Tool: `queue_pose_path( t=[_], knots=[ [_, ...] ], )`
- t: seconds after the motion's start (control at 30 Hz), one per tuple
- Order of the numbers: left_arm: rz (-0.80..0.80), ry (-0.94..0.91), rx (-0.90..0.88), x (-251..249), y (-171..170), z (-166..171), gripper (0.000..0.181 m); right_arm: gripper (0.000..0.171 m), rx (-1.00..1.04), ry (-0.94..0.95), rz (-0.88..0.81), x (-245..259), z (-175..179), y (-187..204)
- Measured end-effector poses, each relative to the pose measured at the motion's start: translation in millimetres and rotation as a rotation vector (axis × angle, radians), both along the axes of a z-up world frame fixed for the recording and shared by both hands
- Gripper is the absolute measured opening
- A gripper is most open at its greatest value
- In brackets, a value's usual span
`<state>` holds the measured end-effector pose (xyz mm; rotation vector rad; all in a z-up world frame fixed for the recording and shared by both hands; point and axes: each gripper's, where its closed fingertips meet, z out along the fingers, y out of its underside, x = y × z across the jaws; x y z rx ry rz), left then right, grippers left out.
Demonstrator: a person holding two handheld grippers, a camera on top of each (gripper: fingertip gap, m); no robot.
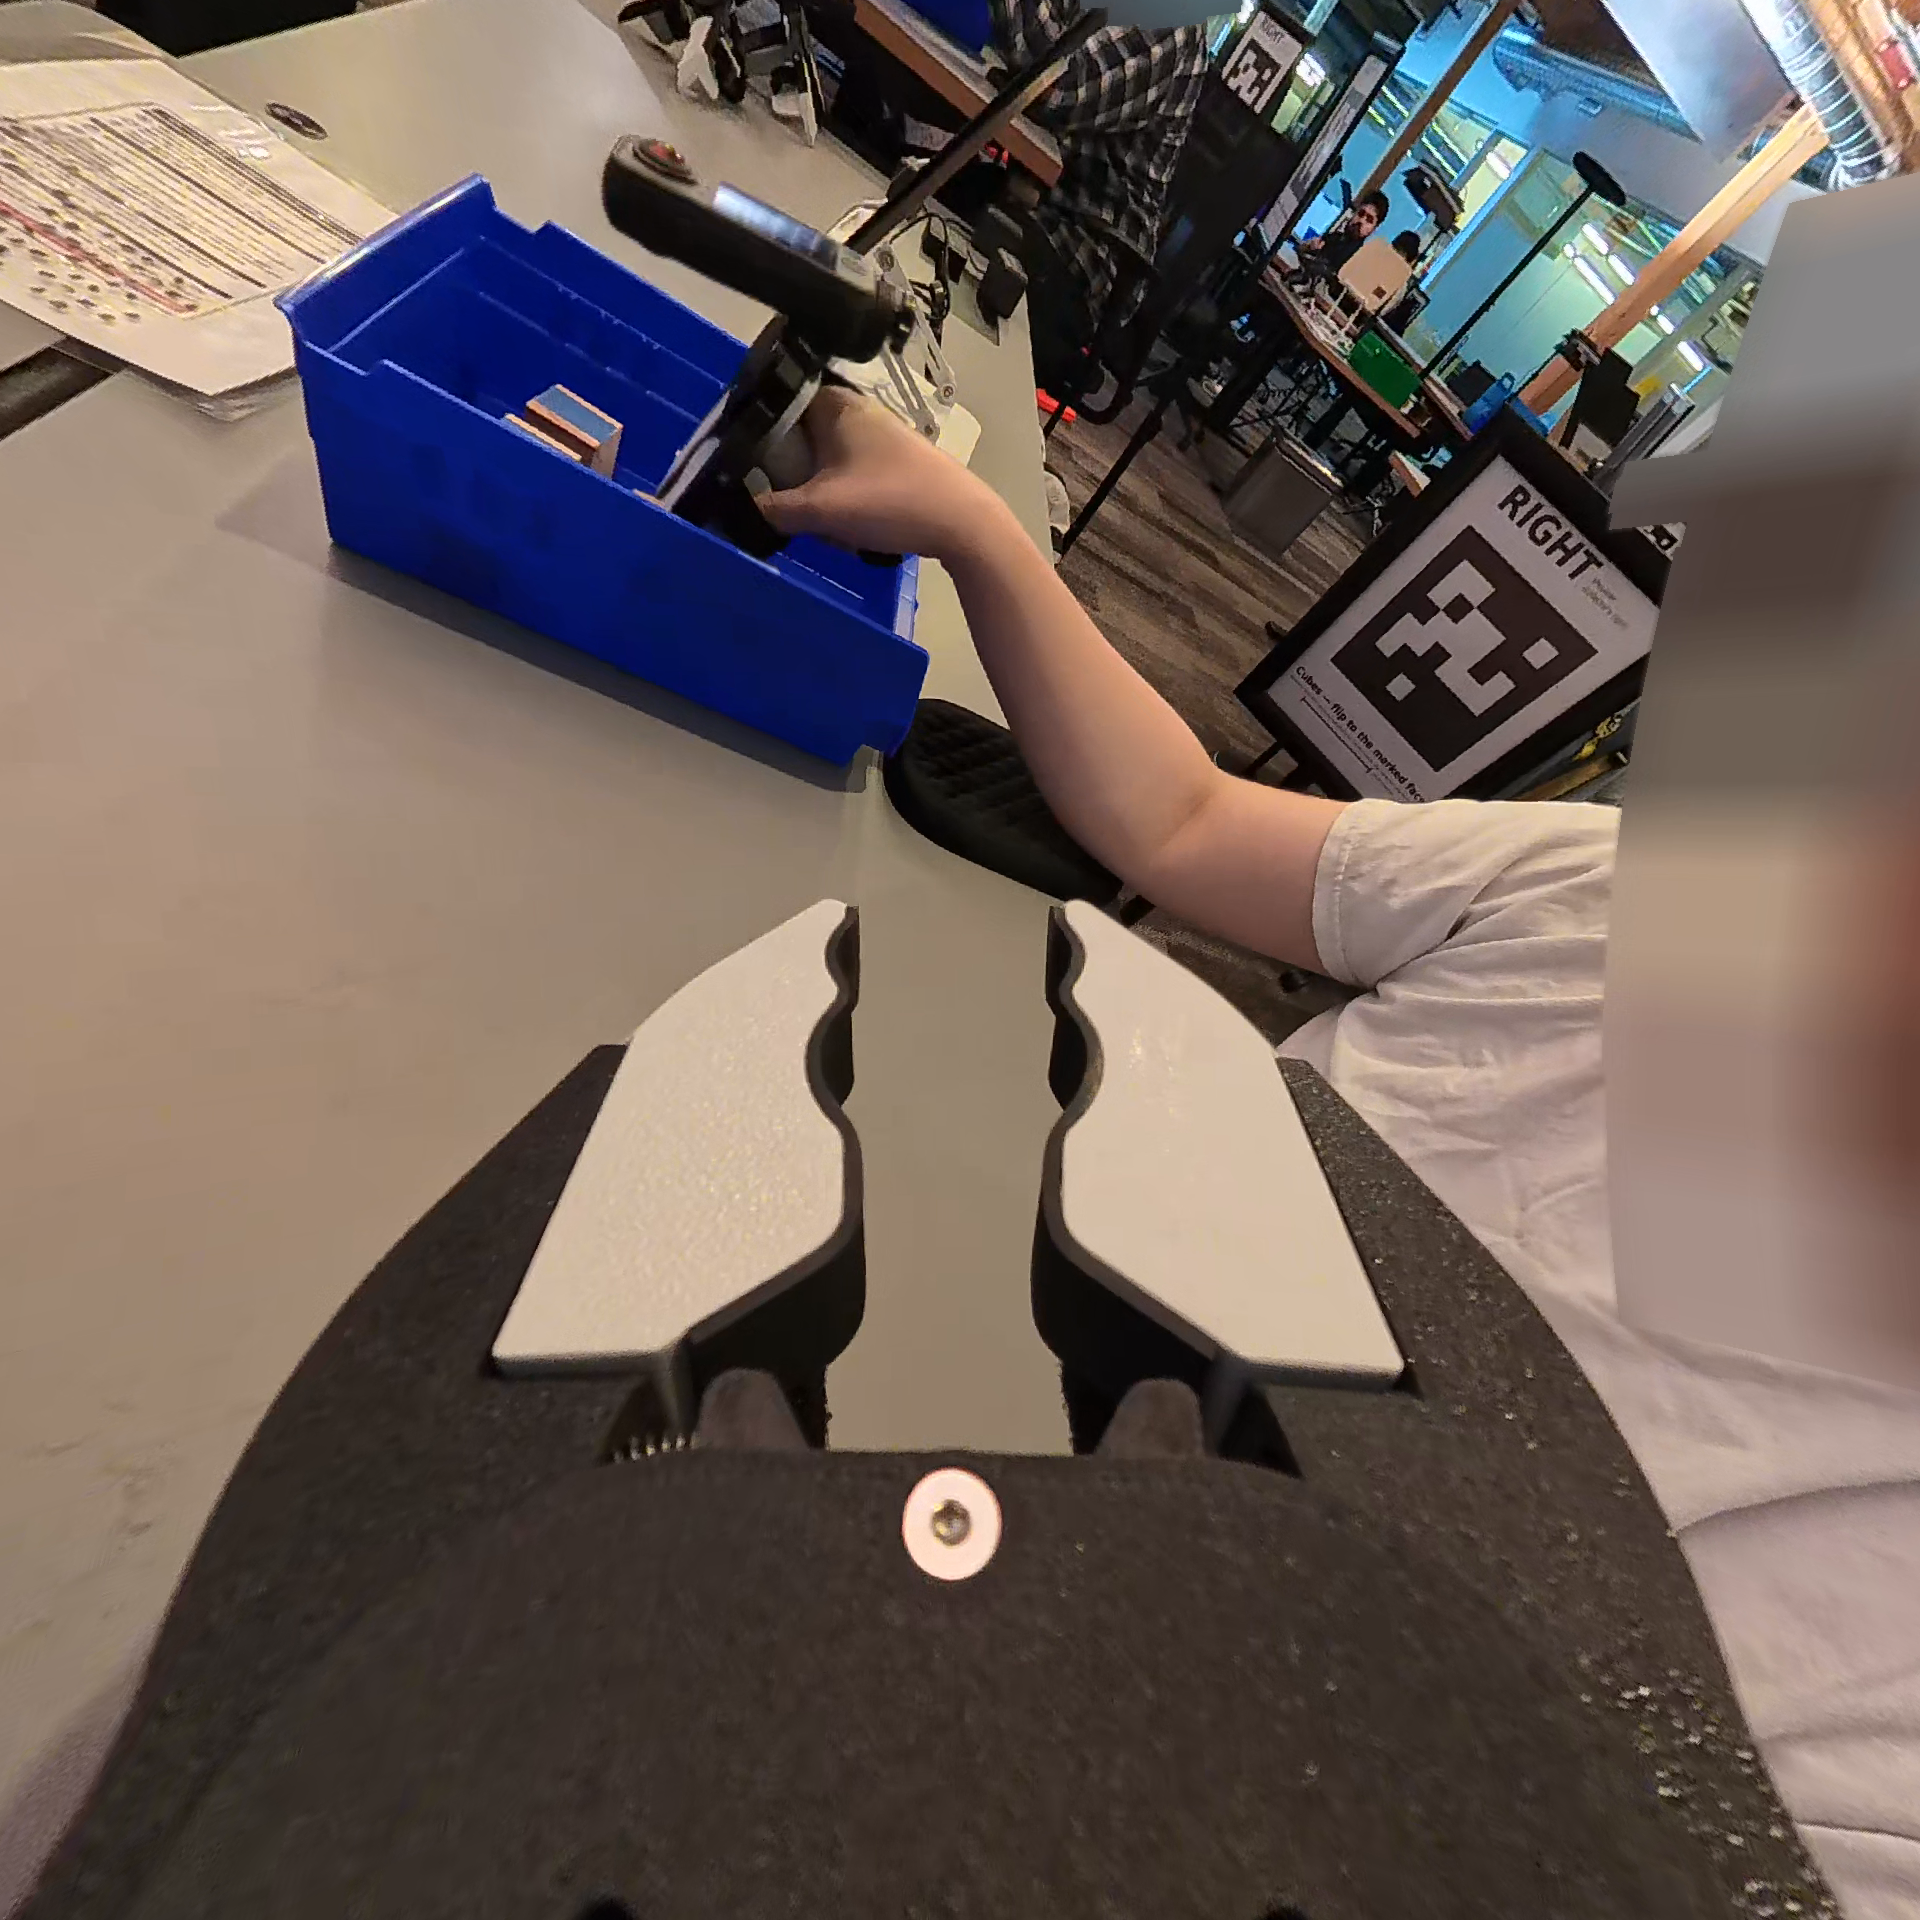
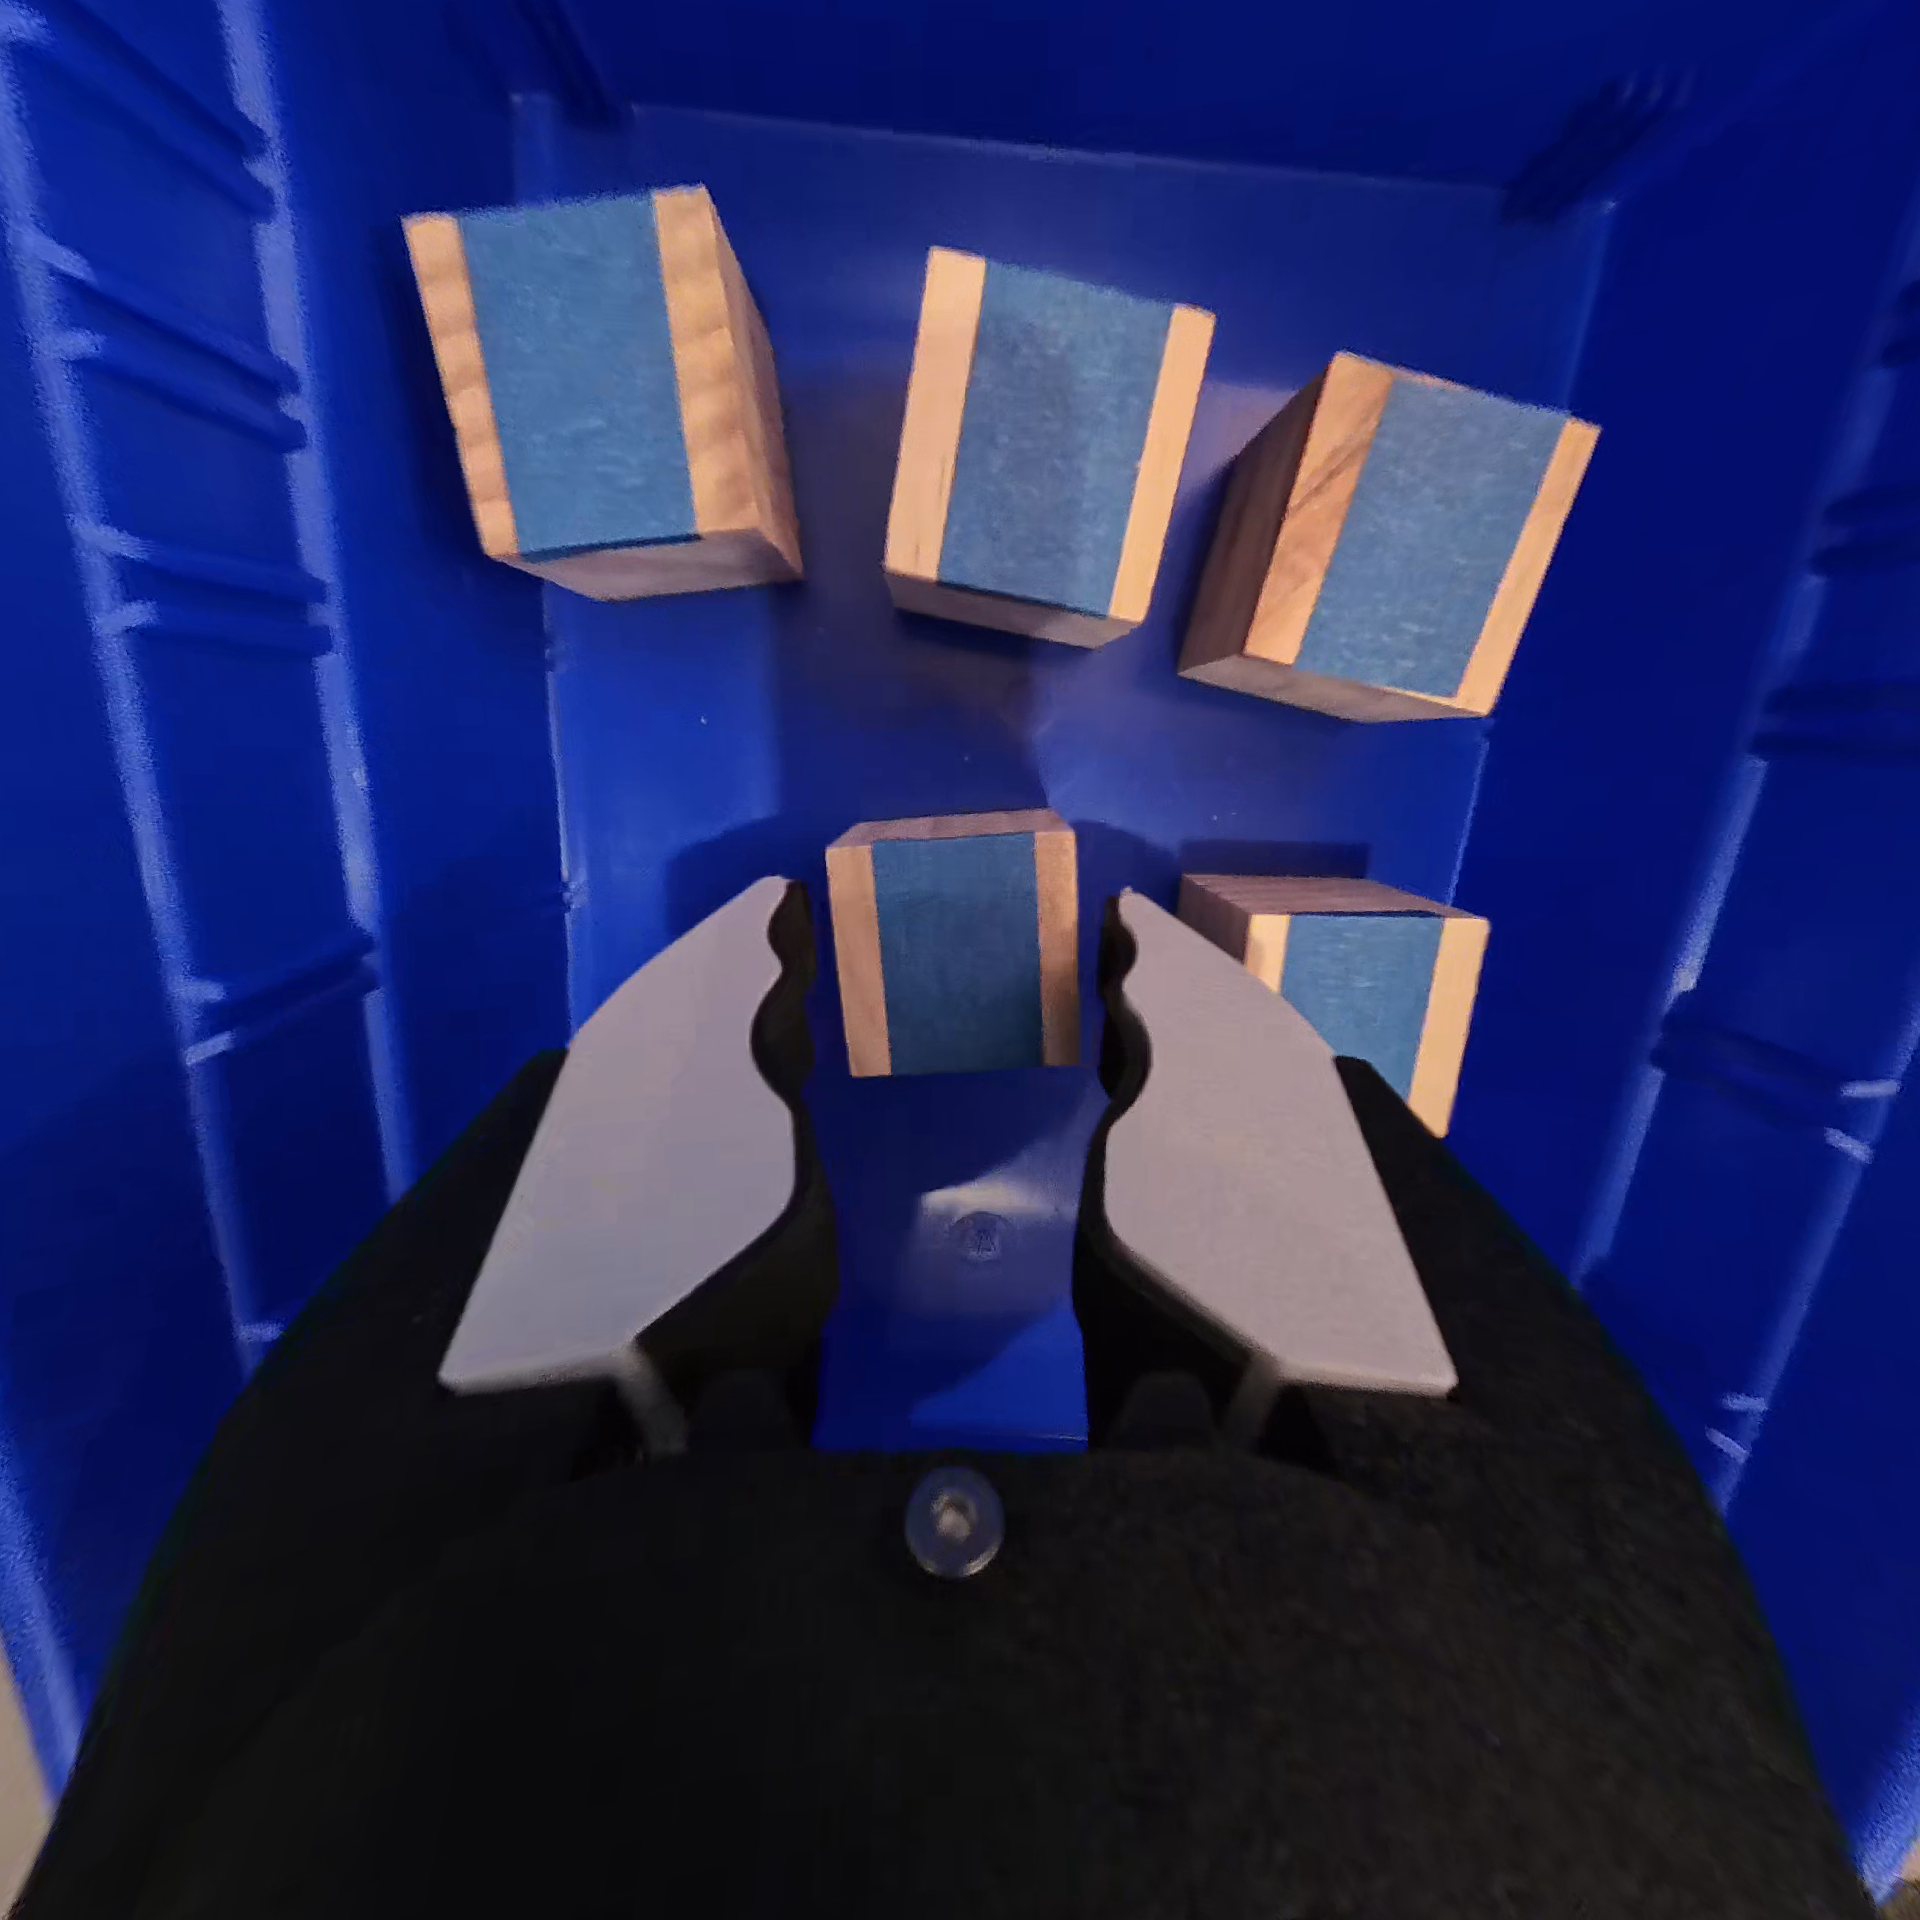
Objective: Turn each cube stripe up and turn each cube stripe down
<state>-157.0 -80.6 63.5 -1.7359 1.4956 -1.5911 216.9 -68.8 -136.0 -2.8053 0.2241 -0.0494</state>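
Note:
Several wooden cubes with a blue tape stripe on top lie in a blue bin (image 2: 260, 727). Three sit in the far row: left (image 2: 582, 384), middle (image 2: 1049, 447), right (image 2: 1413, 540). Two sit nearer: one (image 2: 956, 951) between my right fingers, one (image 2: 1361, 997) beside the right finger. My right gripper (image 2: 954, 914) is open, straddling the near cube with a gap on each side. My left gripper (image 1: 953, 925) is open and empty above the grey table. In the left wrist view the bin (image 1: 582, 582) holds the right gripper's body (image 1: 748, 436), with one striped cube (image 1: 577, 421) visible.
A grey table (image 1: 312, 831) carries the bin and a printed sheet (image 1: 135, 229) at the far left. A person's arm (image 1: 1039, 665) reaches to the bin. A black stool seat (image 1: 966, 790) and a framed marker sign (image 1: 1455, 644) stand past the table edge.

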Motion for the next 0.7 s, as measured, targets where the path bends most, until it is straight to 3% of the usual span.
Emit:
queue_pose_path(
  t=[0.03, 0.17, 0.4, 0.6, 0.7],
  knots=[
    [-0.001, -0.003, 0.002, 0.0, -0.6, 0.8, 0.034, 0.055, 0.03, -0.003, 0.007, 0.0, 6.4, 1.3],
    [-0.002, -0.015, 0.014, -2.5, -2.9, 6.2, 0.034, 0.062, 0.229, -0.131, 0.043, 6.6, 55.6, 10.9],
    [0.008, -0.033, 0.031, -6.7, -3.2, 13.2, 0.034, 0.068, 0.774, -0.582, -0.043, 27.5, 201.5, 20.6],
    [-0.018, -0.016, 0.018, -3.0, -8.4, 8.2, 0.034, 0.066, 1.01, -0.678, -0.172, 35.4, 281.4, 3.1],
    [-0.027, -0.007, 0.02, -2.0, -9.4, 5.6, 0.034, 0.068, 1.076, -0.671, -0.236, 41.5, 297.3, -8.0]
  ],
)
